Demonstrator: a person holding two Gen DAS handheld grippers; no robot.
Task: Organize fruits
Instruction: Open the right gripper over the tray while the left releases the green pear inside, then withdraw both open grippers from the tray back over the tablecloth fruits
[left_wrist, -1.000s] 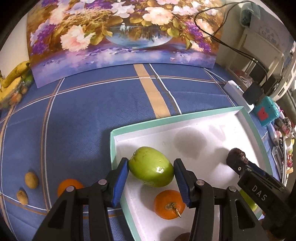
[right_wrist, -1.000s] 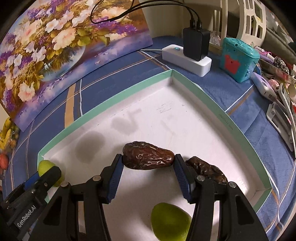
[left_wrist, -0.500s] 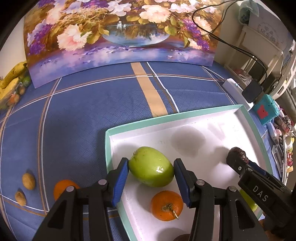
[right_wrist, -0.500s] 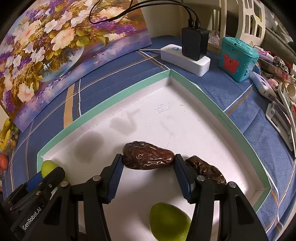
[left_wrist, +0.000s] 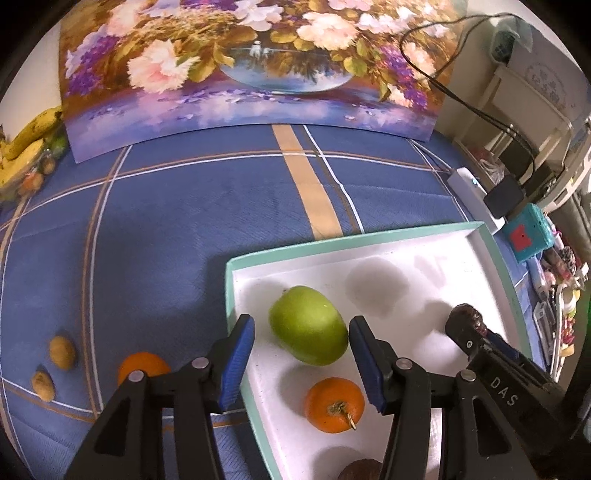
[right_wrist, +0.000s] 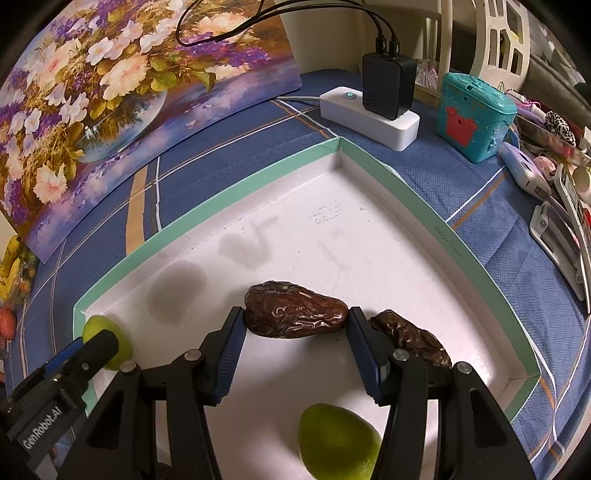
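Observation:
A white tray with a mint-green rim (left_wrist: 354, 240) (right_wrist: 236, 192) lies on the blue cloth. My left gripper (left_wrist: 301, 363) is open; a green apple (left_wrist: 308, 325) rests in the tray between its fingers, with a gap on the left side. An orange (left_wrist: 334, 404) lies in the tray just below it. My right gripper (right_wrist: 295, 356) is shut on a brown date (right_wrist: 293, 314), low over the tray floor. A second date (right_wrist: 410, 338) lies to its right, and a green fruit (right_wrist: 338, 441) lies below it.
On the cloth left of the tray lie an orange (left_wrist: 142, 365) and two small brown fruits (left_wrist: 62, 352) (left_wrist: 42, 384). Bananas (left_wrist: 26, 140) lie far left. A flower painting (left_wrist: 251, 74) stands behind. A power strip (right_wrist: 369, 112) and a teal toy (right_wrist: 474, 118) sit at the right.
My left gripper has opened off the green apple, which now rests in the tray, and has shifted slightly. My right gripper still holds the date in about the same place.

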